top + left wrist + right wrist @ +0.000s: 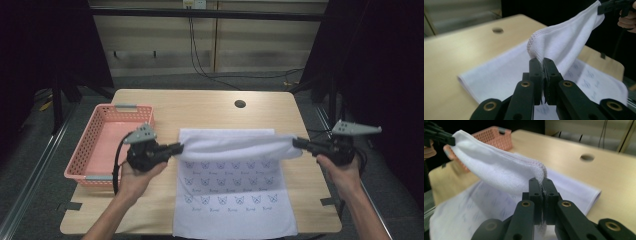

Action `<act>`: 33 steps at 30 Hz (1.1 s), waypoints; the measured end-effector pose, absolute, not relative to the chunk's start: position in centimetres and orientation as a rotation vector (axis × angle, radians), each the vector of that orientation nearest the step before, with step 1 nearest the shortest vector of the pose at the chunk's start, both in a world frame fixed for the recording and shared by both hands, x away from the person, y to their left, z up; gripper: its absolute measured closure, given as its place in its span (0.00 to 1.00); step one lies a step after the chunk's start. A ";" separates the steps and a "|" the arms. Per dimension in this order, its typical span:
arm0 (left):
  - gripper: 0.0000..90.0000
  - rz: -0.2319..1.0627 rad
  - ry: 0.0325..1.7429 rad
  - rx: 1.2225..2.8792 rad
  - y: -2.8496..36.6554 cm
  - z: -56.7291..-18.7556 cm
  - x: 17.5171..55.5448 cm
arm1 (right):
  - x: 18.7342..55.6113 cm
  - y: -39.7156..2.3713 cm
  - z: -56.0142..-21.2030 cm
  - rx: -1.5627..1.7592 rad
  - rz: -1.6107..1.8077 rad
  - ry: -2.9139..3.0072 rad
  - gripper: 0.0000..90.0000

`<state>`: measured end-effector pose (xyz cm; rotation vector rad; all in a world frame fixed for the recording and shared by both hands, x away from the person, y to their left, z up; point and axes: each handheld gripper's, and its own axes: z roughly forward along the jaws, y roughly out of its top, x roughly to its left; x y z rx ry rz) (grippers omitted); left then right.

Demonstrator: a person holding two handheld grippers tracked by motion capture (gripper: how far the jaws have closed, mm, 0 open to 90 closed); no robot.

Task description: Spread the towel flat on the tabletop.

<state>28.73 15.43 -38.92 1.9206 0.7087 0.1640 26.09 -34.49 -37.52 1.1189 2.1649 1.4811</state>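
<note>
A white towel [232,185] printed with small blue cat faces lies on the wooden table [200,107], its near end hanging over the front edge. Its far edge is lifted off the table and stretched between my two grippers. My left gripper [178,147] is shut on the left corner of the towel [556,47]; its jaws pinch the stitched hem [535,41]. My right gripper [296,143] is shut on the right corner of the towel [496,170], which sags slightly in the middle. Both grippers point inward toward each other.
A pink plastic basket [107,142] stands on the table's left side, right beside my left hand; it also appears as the basket [494,136] behind the lifted cloth. A round cable hole [240,104] sits at the table's back right. Dark curtains flank the table.
</note>
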 end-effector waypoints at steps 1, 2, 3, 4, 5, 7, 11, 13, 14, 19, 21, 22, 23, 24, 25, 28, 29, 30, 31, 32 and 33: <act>0.96 0.167 0.708 1.942 15.4 -39.8 28.3 | 25.6 -34.4 -38.3 1.123 1.470 2.186 0.98; 0.96 0.145 0.721 1.952 15.4 -41.0 27.7 | 25.0 -34.3 -39.1 1.134 1.453 2.209 0.98; 0.96 0.106 0.726 1.956 15.6 -42.5 27.1 | 24.3 -34.3 -40.2 1.132 1.450 2.230 0.98; 0.96 0.093 0.730 1.968 15.6 -43.3 26.7 | 23.4 -34.1 -41.6 1.160 1.456 2.264 0.97; 0.95 0.104 0.731 1.983 15.7 -44.4 26.1 | 22.9 -34.0 -42.2 1.158 1.429 2.294 0.97; 0.95 0.065 0.736 1.967 16.1 -45.6 25.2 | 21.3 -34.0 -43.9 1.172 1.422 2.337 0.97; 0.91 0.022 0.698 2.066 15.9 -47.2 23.1 | 19.0 -33.9 -45.5 1.154 1.390 2.443 0.93; 0.89 -0.018 0.679 2.115 15.9 -47.7 22.2 | 18.0 -33.8 -46.1 1.140 1.401 2.488 0.93; 0.88 -0.019 0.668 2.137 15.9 -47.9 22.0 | 17.4 -33.7 -46.5 1.127 1.384 2.522 0.91; 0.83 -0.078 0.623 2.189 16.9 -48.2 20.5 | 15.5 -33.7 -47.3 1.110 1.352 2.607 0.81; 0.77 -0.103 0.627 2.164 17.6 -47.9 20.0 | 15.0 -34.0 -46.8 1.111 1.353 2.592 0.77; 0.76 -0.109 0.623 2.153 17.8 -47.8 19.9 | 14.7 -34.3 -46.4 1.105 1.395 2.574 0.75; 0.76 -0.116 0.617 2.132 18.0 -47.4 19.7 | 14.6 -34.4 -46.3 1.106 1.401 2.568 0.75; 0.74 -0.107 0.604 2.114 18.1 -47.1 19.7 | 14.4 -34.7 -46.0 1.113 1.404 2.556 0.74; 0.71 -0.091 0.605 2.089 18.2 -46.8 19.7 | 14.4 -34.7 -45.9 1.126 1.403 2.537 0.72; 0.67 -0.067 0.644 2.051 17.7 -46.3 21.2 | 14.9 -34.3 -46.0 1.147 1.378 2.492 0.70; 0.67 -0.054 0.653 2.041 17.3 -46.3 21.9 | 15.3 -34.0 -46.1 1.164 1.370 2.466 0.69; 0.67 -0.048 0.663 2.041 16.9 -46.4 22.9 | 16.0 -33.7 -46.3 1.168 1.372 2.461 0.68; 0.67 -0.062 0.682 2.040 16.4 -46.5 24.0 | 16.6 -33.4 -46.4 1.185 1.365 2.455 0.68; 0.67 -0.053 0.696 2.043 16.0 -46.6 24.8 | 17.3 -33.0 -46.5 1.186 1.361 2.450 0.67; 0.68 -0.039 0.723 2.040 15.4 -46.8 26.0 | 17.8 -32.8 -46.6 1.186 1.345 2.461 0.66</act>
